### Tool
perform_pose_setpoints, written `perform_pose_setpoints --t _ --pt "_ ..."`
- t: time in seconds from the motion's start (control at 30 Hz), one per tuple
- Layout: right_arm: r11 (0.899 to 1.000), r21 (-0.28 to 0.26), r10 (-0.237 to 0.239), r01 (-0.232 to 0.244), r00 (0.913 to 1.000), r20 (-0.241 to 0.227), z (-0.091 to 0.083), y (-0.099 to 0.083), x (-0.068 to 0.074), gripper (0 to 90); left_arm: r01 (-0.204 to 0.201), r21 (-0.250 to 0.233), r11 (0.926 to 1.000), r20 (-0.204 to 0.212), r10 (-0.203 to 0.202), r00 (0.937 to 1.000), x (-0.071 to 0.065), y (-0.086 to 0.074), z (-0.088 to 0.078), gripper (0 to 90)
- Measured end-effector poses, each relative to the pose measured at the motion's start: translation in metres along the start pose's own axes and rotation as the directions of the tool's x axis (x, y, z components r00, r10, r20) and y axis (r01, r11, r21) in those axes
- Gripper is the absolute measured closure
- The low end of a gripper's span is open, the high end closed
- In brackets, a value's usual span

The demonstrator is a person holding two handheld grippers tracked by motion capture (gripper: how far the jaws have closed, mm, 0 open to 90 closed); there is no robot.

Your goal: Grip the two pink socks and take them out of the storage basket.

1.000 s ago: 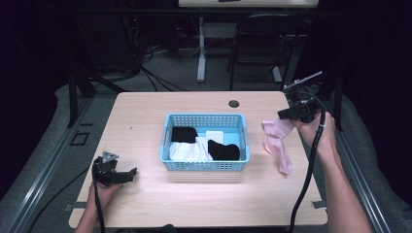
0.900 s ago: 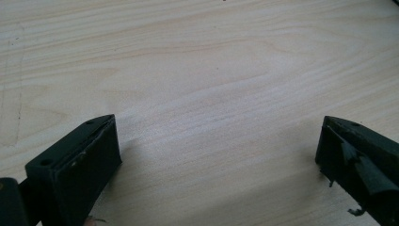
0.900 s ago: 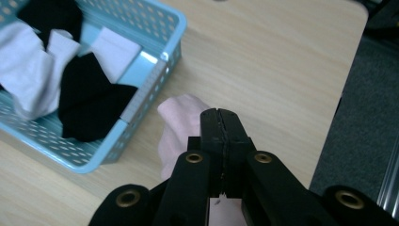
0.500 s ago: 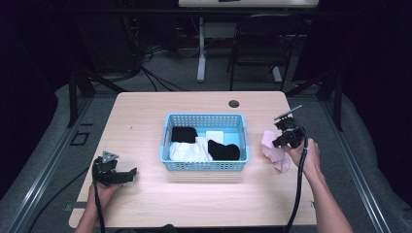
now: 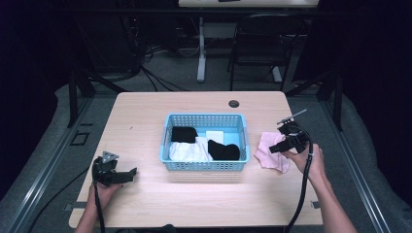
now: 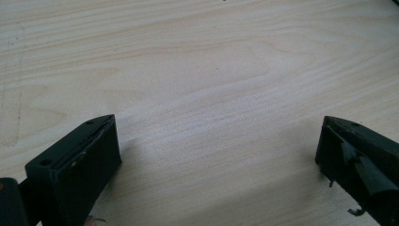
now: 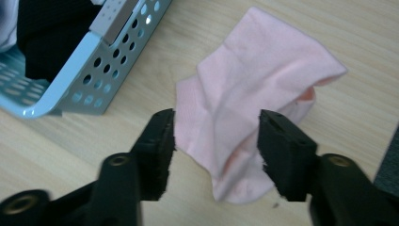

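While the left gripper (image 5: 127,173) rested spread on the table (image 5: 145,116), the right gripper (image 7: 215,136) had just opened over the pink sock (image 7: 254,84), beside the blue basket (image 7: 70,70)

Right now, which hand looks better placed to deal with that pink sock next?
The right. Its claw has just opened and sits right over the pink sock beside the blue basket. The left claw rests open on bare table, with the basket between it and the sock.
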State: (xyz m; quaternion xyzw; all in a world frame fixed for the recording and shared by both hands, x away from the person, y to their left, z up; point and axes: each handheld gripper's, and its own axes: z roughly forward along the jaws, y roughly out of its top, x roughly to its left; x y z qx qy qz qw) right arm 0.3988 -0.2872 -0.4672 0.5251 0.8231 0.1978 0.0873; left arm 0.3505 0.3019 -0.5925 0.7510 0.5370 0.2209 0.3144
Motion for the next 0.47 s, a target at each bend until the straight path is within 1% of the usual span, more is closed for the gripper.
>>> perform_pose_setpoints --t 0.03,0.07,0.1,0.13,0.17,0.23,0.27,0.3,0.33,0.37,0.4,0.47 --pt "1.0 -0.011 -0.005 0.005 1.0 -0.001 -0.005 -0.003 0.0 38.5 0.0 0.0 1.0 0.0 0.0 1.0 0.0 0.0 0.0 0.4" --pt "1.0 -0.011 -0.005 0.005 1.0 -0.001 -0.005 -0.003 0.0 38.5 0.0 0.0 1.0 0.0 0.0 1.0 0.0 0.0 0.0 0.4" --pt "1.0 -0.025 -0.001 0.001 1.0 -0.009 -0.008 -0.007 0.0 35.4 0.0 0.0 1.0 0.0 0.0 1.0 0.0 0.0 0.0 0.4" --pt "1.0 -0.025 -0.006 0.006 1.0 -0.007 -0.014 -0.014 0.001 28.3 0.0 0.0 1.0 0.0 0.0 1.0 0.0 0.0 0.0 0.4" --pt "1.0 -0.025 -0.006 0.006 1.0 -0.007 -0.014 -0.014 0.001 28.3 0.0 0.0 1.0 0.0 0.0 1.0 0.0 0.0 0.0 0.4" --pt "0.999 -0.038 -0.008 0.008 1.0 -0.004 -0.017 -0.023 -0.001 24.9 0.003 -0.003 1.0 0.0 -0.003 1.0 0.0 0.0 0.0 0.4" --pt "0.999 -0.031 -0.006 0.006 1.0 0.003 -0.017 -0.028 -0.002 20.9 0.002 -0.002 1.0 0.0 -0.002 1.0 0.0 0.0 0.0 0.3" --pt "0.999 -0.037 0.003 -0.003 1.0 0.008 -0.016 -0.032 -0.003 17.9 0.002 -0.003 1.0 0.0 -0.002 1.0 0.0 0.0 0.0 0.3" --pt "0.999 -0.035 0.019 -0.019 0.9998 0.006 -0.012 -0.04 -0.007 15.6 0.004 -0.004 1.0 0.0 -0.004 1.0 0.0 0.0 0.001 0.3" --pt "0.999 -0.035 0.019 -0.019 0.9998 0.006 -0.012 -0.04 -0.007 15.6 0.001 -0.001 1.0 0.001 -0.001 1.0 0.0 0.0 0.0 0.3" --pt "0.999 -0.031 0.039 -0.039 0.9992 0.001 -0.006 -0.047 -0.011 14.7 0.002 -0.004 1.0 0.0 -0.002 1.0 0.0 0.0 0.001 0.3" --pt "0.999 -0.021 0.042 -0.042 0.9991 -0.004 -0.004 -0.05 -0.013 14.0 0.002 -0.004 1.0 0.0 -0.002 1.0 0.0 0.0 0.001 0.3"
